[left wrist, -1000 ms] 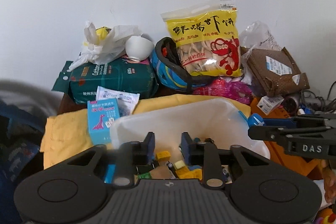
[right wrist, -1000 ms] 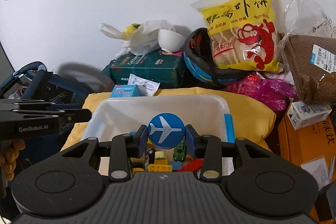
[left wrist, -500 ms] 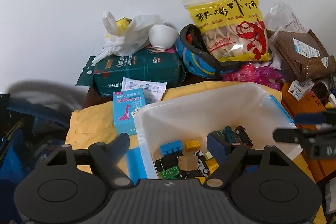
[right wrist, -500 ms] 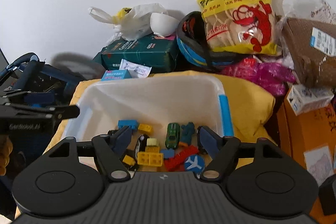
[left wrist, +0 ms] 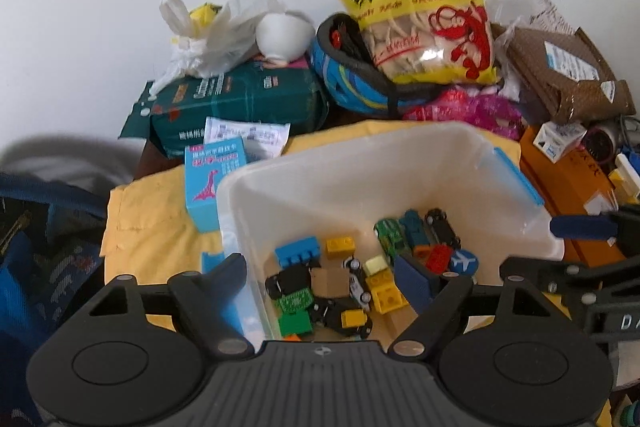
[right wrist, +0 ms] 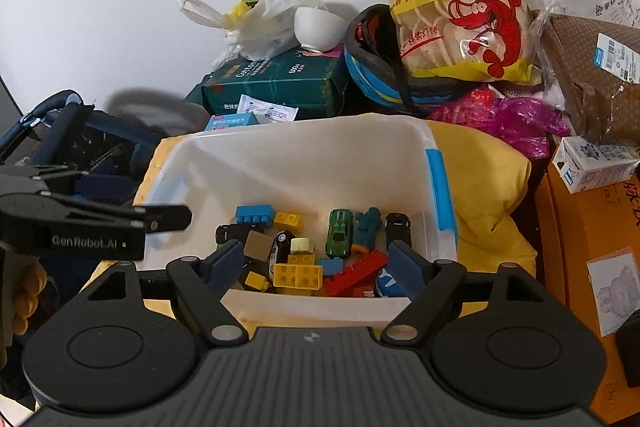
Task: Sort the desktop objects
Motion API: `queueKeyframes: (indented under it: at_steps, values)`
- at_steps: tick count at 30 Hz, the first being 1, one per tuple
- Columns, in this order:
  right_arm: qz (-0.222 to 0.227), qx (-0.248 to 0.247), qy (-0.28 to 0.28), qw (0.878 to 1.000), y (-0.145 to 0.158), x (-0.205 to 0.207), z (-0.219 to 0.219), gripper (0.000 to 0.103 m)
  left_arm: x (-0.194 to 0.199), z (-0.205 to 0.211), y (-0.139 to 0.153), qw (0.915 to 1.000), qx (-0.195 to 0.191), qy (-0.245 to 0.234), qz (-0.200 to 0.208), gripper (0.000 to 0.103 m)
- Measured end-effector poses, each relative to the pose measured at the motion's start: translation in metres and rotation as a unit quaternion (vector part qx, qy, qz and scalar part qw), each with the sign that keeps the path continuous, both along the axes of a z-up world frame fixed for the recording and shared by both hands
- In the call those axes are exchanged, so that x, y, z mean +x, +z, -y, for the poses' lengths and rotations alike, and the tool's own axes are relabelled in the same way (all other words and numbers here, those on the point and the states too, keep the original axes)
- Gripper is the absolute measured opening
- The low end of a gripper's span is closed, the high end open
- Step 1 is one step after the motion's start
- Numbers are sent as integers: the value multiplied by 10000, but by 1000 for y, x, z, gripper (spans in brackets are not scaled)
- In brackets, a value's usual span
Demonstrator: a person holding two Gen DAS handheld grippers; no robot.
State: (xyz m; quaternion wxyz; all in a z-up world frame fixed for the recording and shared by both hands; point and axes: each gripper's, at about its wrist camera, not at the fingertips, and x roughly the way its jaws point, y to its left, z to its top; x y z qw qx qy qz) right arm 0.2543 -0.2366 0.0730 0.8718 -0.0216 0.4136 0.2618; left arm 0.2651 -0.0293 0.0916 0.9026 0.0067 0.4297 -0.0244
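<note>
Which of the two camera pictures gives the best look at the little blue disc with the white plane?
The left wrist view: the blue plane disc lies fully visible in the bin. In the right wrist view the disc is half hidden behind a gripper finger.

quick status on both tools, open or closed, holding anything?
Left tool: open, holding nothing, over the white bin.
Right tool: open, holding nothing, over the same bin.

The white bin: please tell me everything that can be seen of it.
The bin is a rectangular tub of translucent white plastic, open, with no lid in view and a blue clip on each short side. It stands upright on a yellow cloth. Toy cars and building bricks cover its floor. Both open grippers, left and right, hover at its near rim.
</note>
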Motion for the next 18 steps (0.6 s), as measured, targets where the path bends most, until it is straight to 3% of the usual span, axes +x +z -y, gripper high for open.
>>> queueKeyframes:
  at_steps: [18]
  values:
    - [77,-236,36,9997,1,6,-20,84,2,-10,-8,9995,116,34,-292,85]
